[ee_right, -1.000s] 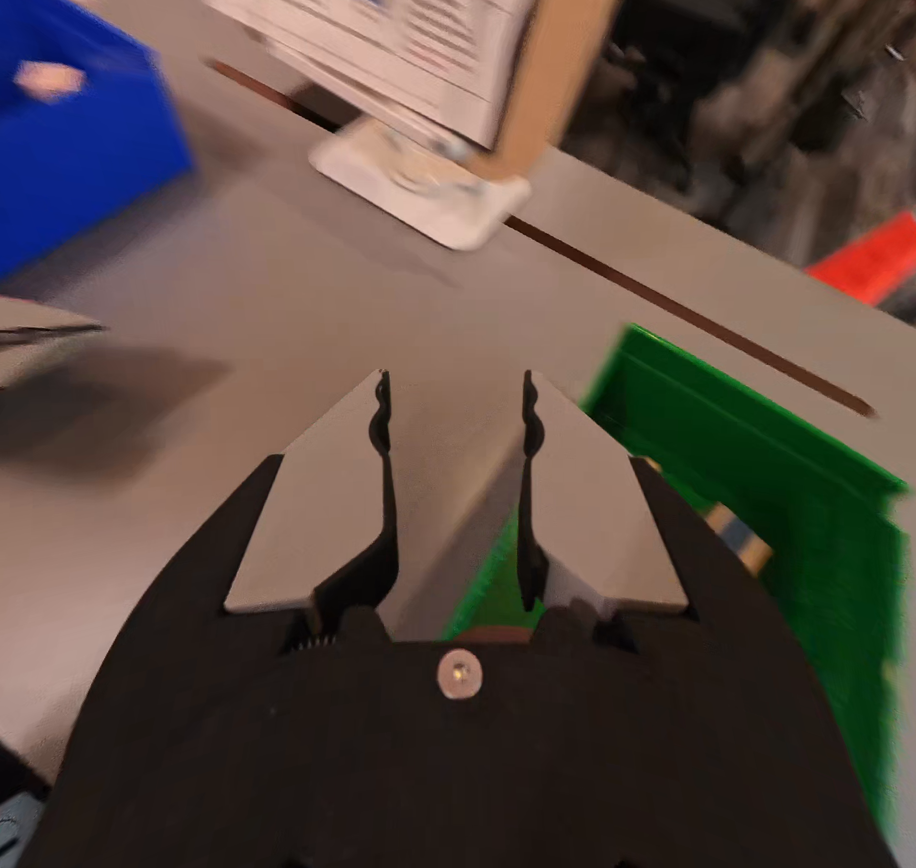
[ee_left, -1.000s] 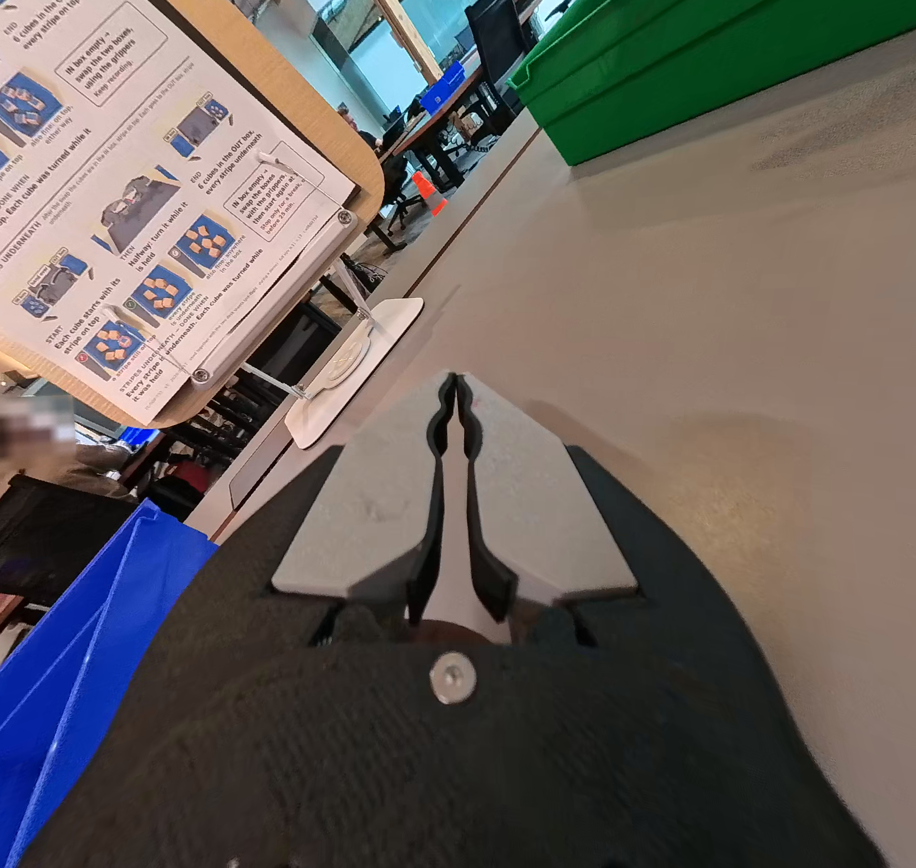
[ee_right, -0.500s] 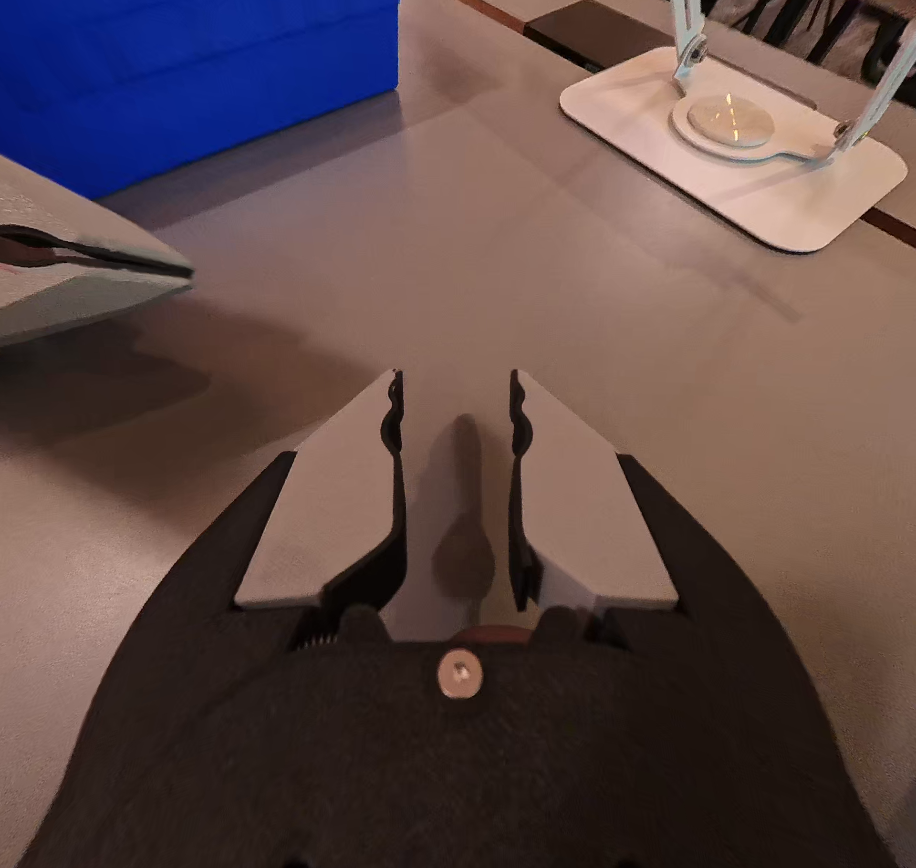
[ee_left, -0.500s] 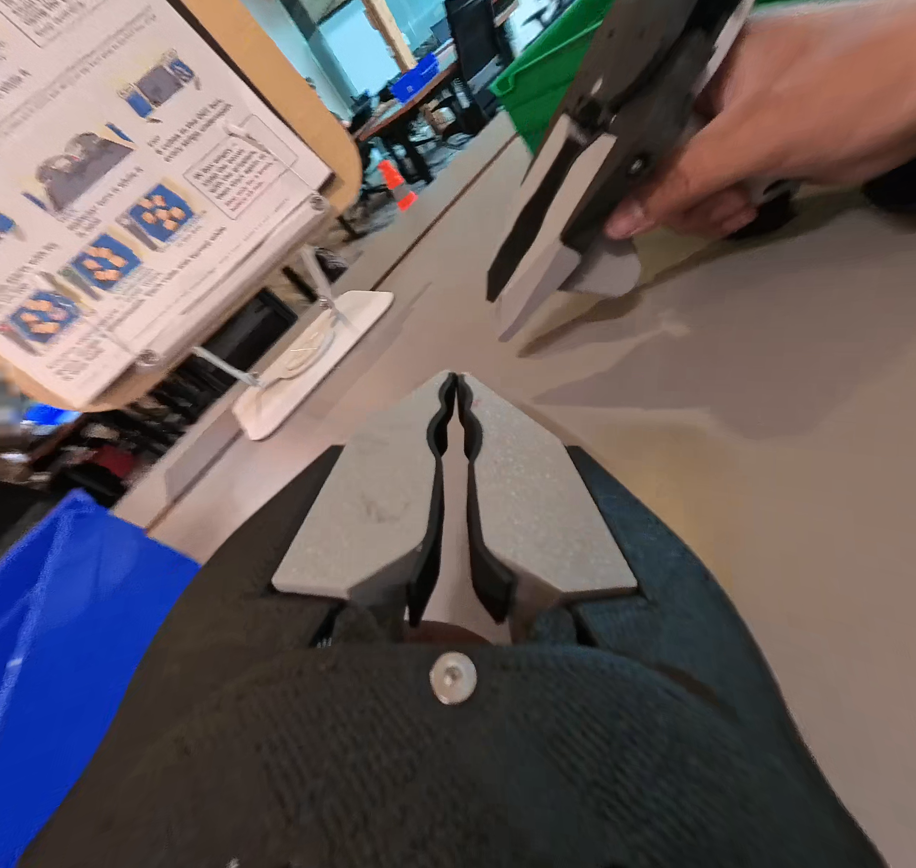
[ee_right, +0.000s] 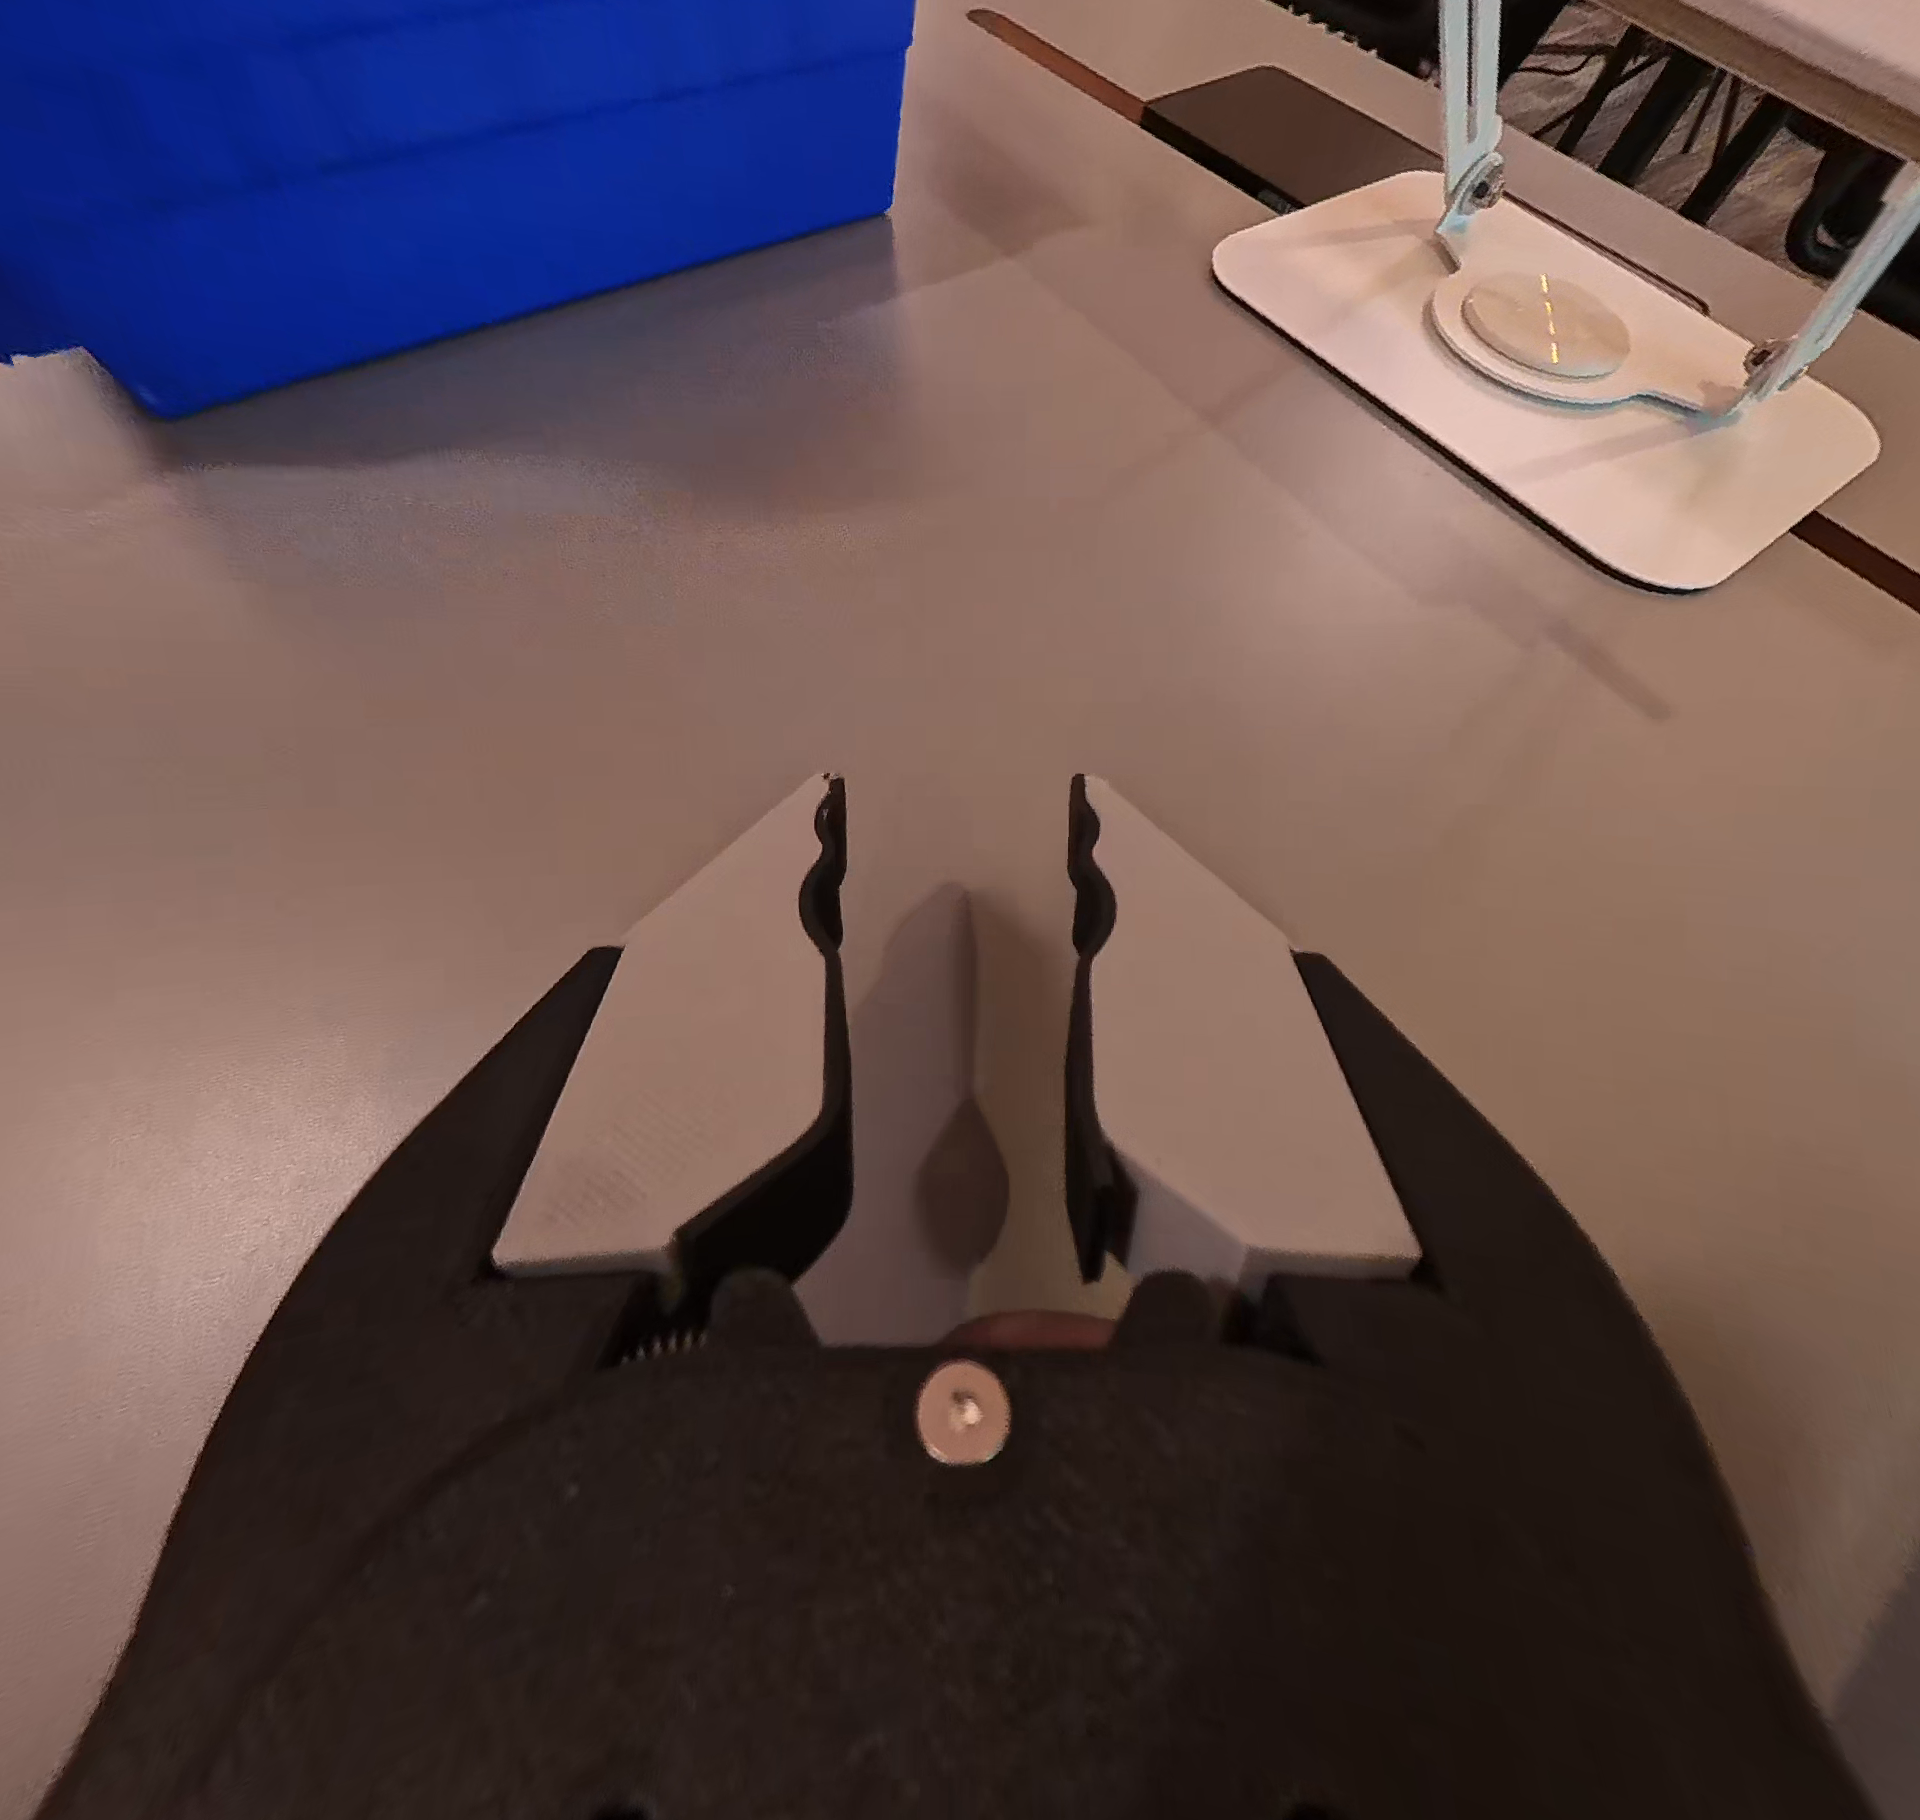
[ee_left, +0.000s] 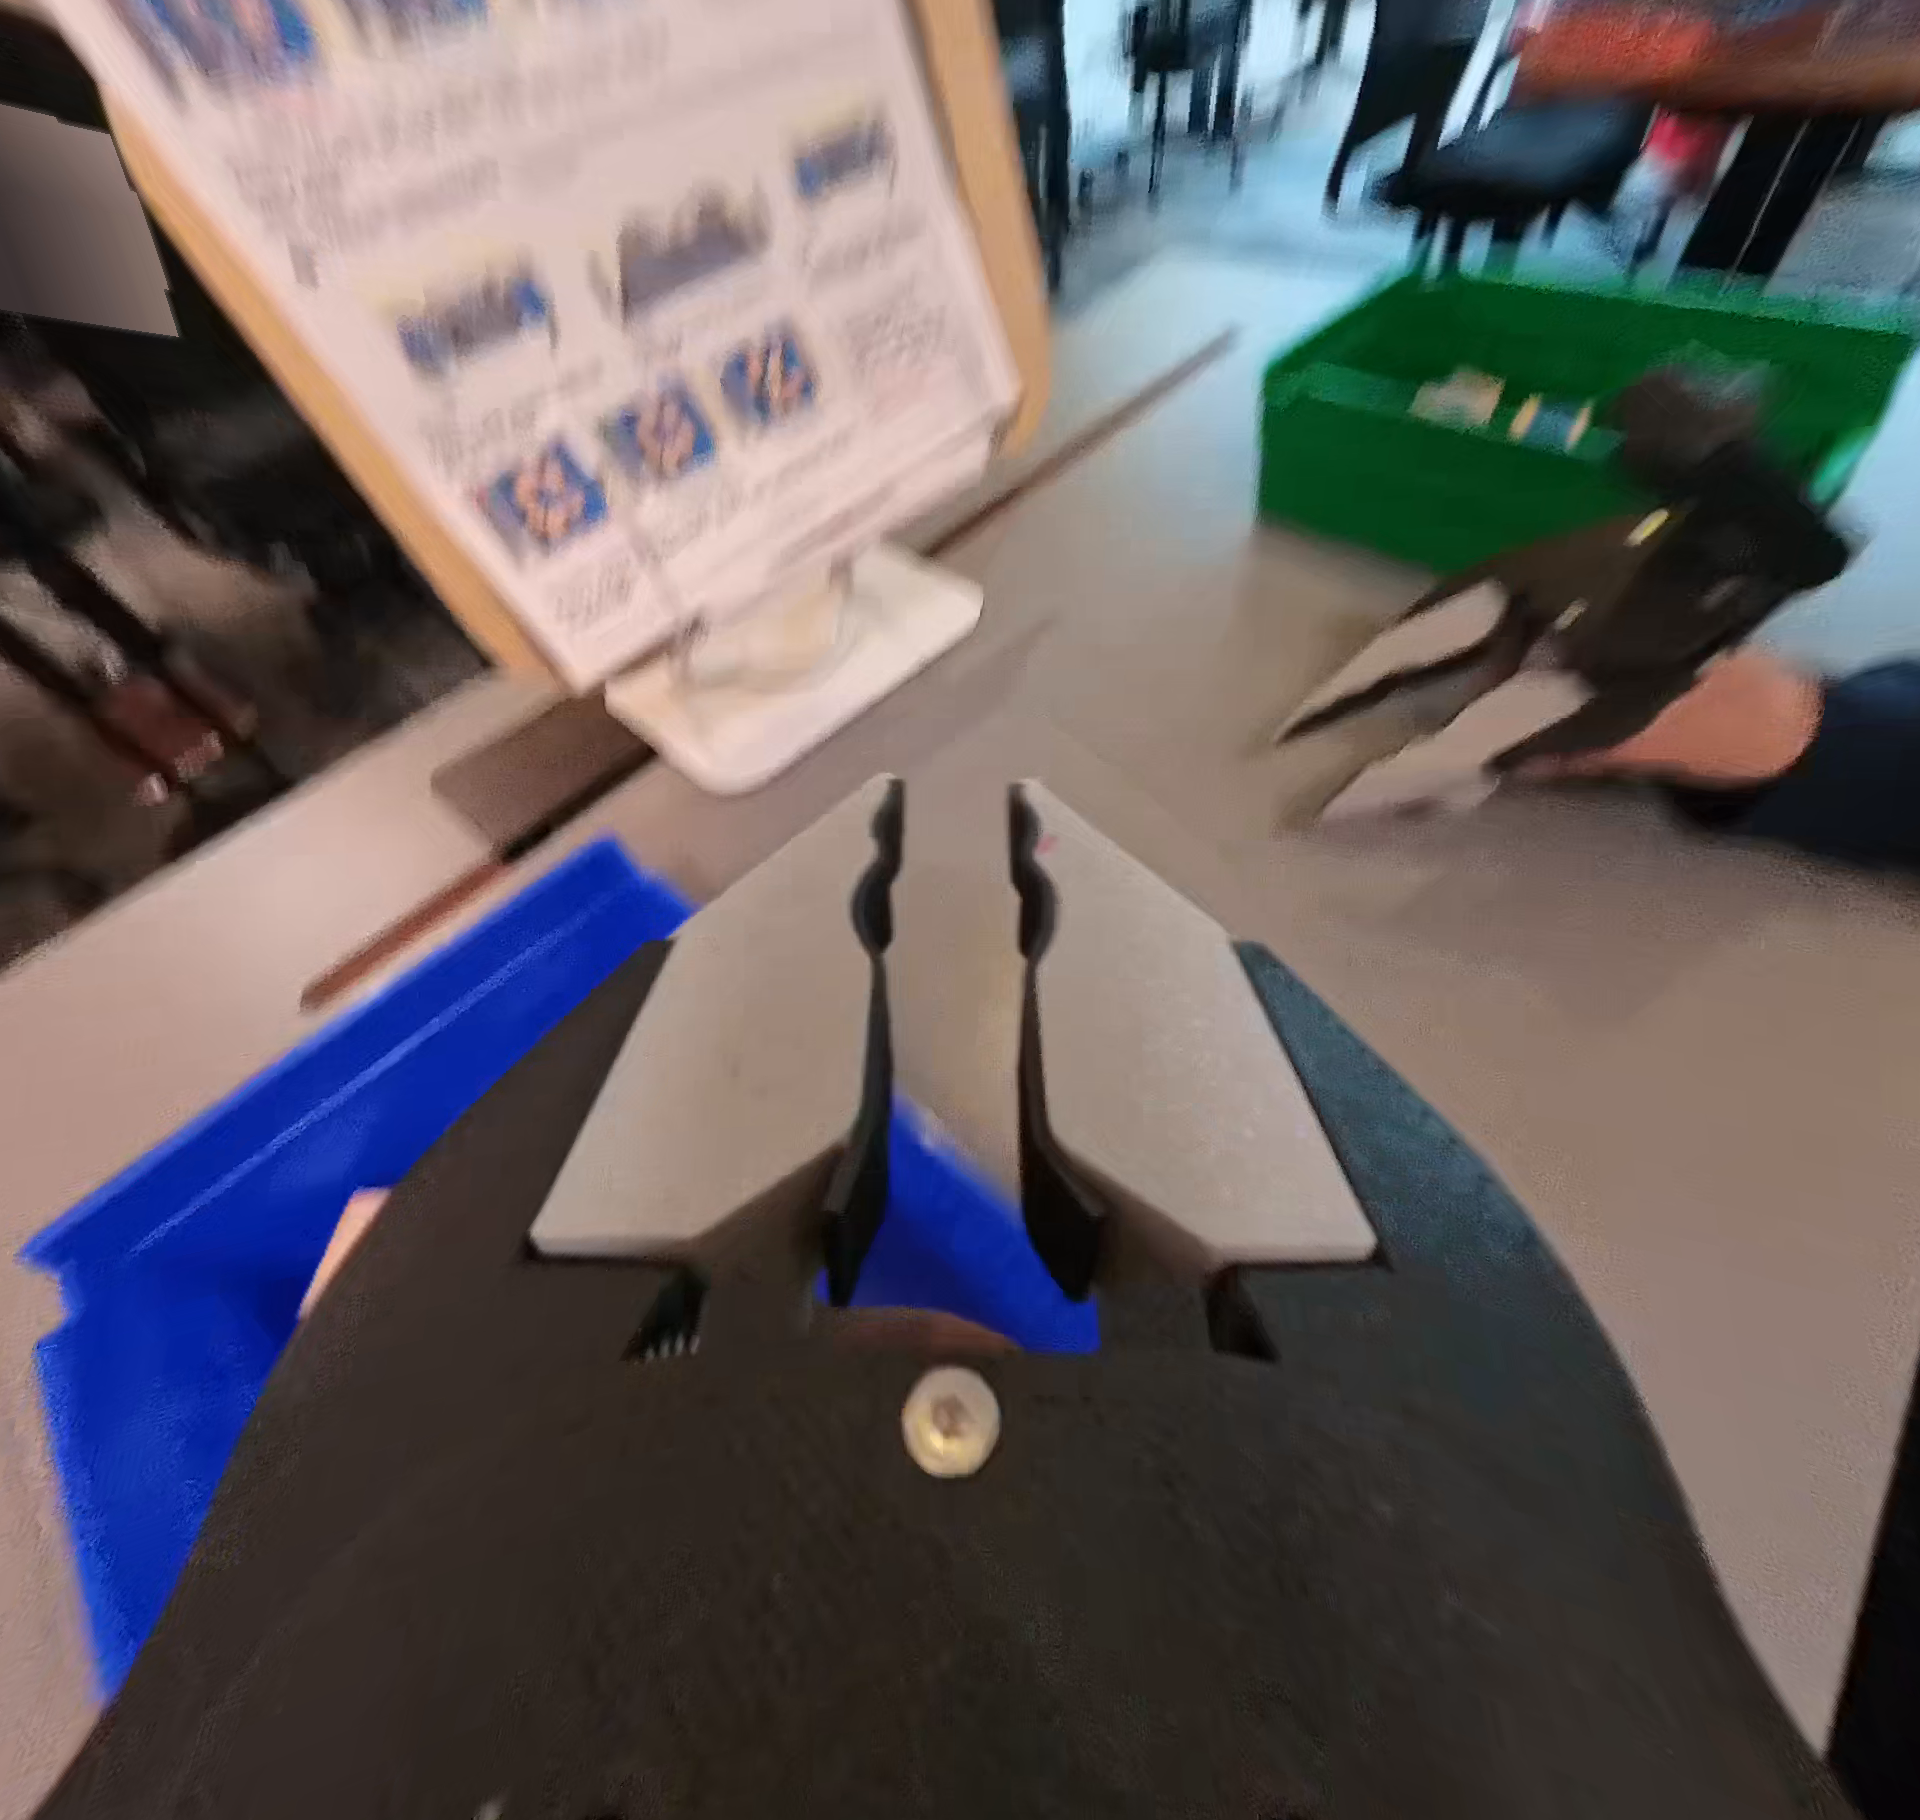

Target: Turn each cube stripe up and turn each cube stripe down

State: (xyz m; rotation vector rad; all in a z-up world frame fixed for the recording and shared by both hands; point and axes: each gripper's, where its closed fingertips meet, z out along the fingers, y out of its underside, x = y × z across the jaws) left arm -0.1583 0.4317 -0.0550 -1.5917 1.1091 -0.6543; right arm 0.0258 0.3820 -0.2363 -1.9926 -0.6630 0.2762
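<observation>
My left gripper is open and empty, held above the near edge of the blue box; a pale cube corner shows in the box beside the gripper body. My right gripper is open and empty, low over the bare grey table, and it also shows in the left wrist view, held by a hand. The green box at the far right holds blurred cubes. The blue box also shows at the top left of the right wrist view.
An instruction board stands on a white stand base at the table's far edge; the base also shows in the right wrist view. A dark seam strip runs along the table. Chairs and desks stand beyond.
My left gripper has opened, risen and swung over the blue box. My right gripper has swung from the green box to the table's middle and stays open. The left view is now blurred.
</observation>
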